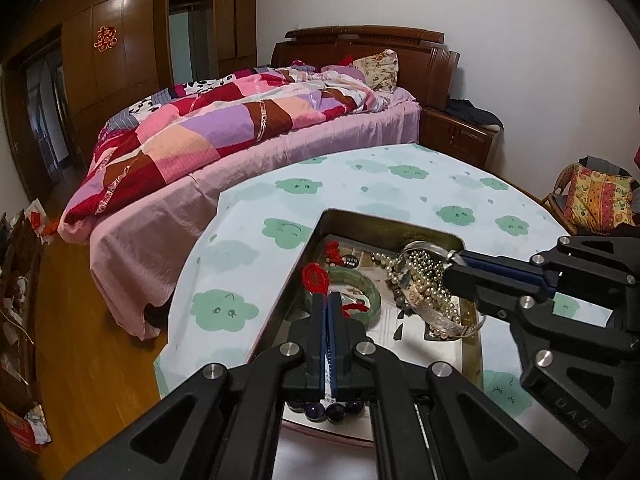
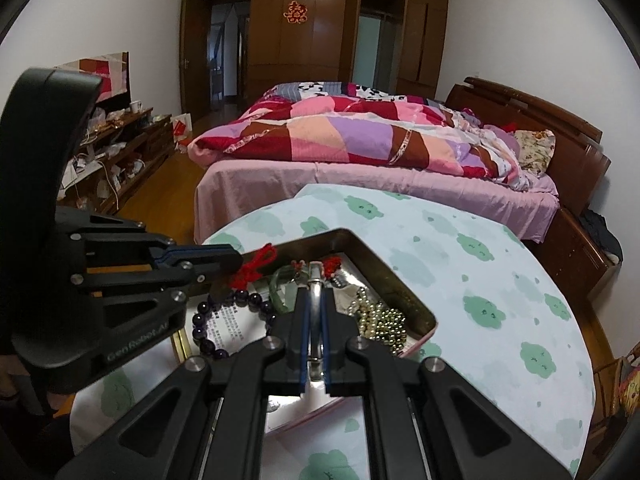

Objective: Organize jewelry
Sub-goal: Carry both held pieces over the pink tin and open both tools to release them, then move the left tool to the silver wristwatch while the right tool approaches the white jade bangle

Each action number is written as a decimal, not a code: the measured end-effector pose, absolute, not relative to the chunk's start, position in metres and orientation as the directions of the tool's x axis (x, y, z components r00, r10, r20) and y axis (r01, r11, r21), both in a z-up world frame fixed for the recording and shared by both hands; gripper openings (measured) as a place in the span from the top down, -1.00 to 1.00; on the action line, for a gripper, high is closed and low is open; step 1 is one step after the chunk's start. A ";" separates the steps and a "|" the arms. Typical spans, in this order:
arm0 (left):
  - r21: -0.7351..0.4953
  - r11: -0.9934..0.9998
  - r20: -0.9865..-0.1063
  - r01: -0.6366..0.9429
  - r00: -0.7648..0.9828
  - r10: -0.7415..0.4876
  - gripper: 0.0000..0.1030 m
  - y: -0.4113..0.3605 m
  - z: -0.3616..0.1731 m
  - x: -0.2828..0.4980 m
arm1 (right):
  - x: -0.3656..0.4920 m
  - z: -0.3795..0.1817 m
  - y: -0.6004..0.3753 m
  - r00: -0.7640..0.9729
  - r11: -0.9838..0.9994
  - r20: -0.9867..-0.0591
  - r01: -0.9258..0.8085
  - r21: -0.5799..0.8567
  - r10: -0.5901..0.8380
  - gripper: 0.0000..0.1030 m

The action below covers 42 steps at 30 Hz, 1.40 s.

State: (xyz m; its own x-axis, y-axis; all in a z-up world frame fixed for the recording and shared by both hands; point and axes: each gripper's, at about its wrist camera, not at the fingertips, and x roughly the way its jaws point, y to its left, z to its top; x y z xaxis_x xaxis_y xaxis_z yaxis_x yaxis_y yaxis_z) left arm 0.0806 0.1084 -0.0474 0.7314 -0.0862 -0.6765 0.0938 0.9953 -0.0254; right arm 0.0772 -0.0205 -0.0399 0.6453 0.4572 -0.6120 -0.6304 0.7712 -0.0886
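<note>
An open metal tin (image 1: 384, 224) on the round table holds a green jade bangle (image 1: 372, 292), a pearl strand (image 1: 428, 280) and red cord pieces (image 1: 332, 250). My left gripper (image 1: 327, 298) is shut on a red knotted cord (image 1: 316, 278) joined to a purple bead bracelet (image 2: 208, 332), just above the tin. My right gripper (image 2: 315, 284) is shut on a silver bangle (image 2: 316, 280), which stands over the pearls in the left wrist view (image 1: 424, 292). The tin's corner also shows in the right wrist view (image 2: 352, 240).
The table (image 1: 360, 184) has a pale cloth with green clouds. A bed with a patchwork quilt (image 1: 224, 120) stands just beyond it. A nightstand (image 1: 460, 132) is at the back right, a chair with a cushion (image 1: 596, 200) at the right, and cluttered shelves (image 2: 116, 156) by the wall.
</note>
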 end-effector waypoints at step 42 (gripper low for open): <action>0.006 0.996 -0.710 0.085 0.702 -0.056 0.95 0.104 -0.062 0.085 | 0.086 -0.062 -0.026 0.624 0.798 -0.657 -0.601 -0.056 0.424 0.17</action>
State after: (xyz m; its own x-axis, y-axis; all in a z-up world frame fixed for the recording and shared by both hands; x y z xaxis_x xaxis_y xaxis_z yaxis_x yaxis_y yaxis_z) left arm 0.0850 0.1037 -0.0624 0.7018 -0.0556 -0.7102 0.0854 0.9963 0.0063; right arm 0.0862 -0.0260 -0.0618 0.6238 0.4236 -0.6568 -0.6007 0.7975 -0.0561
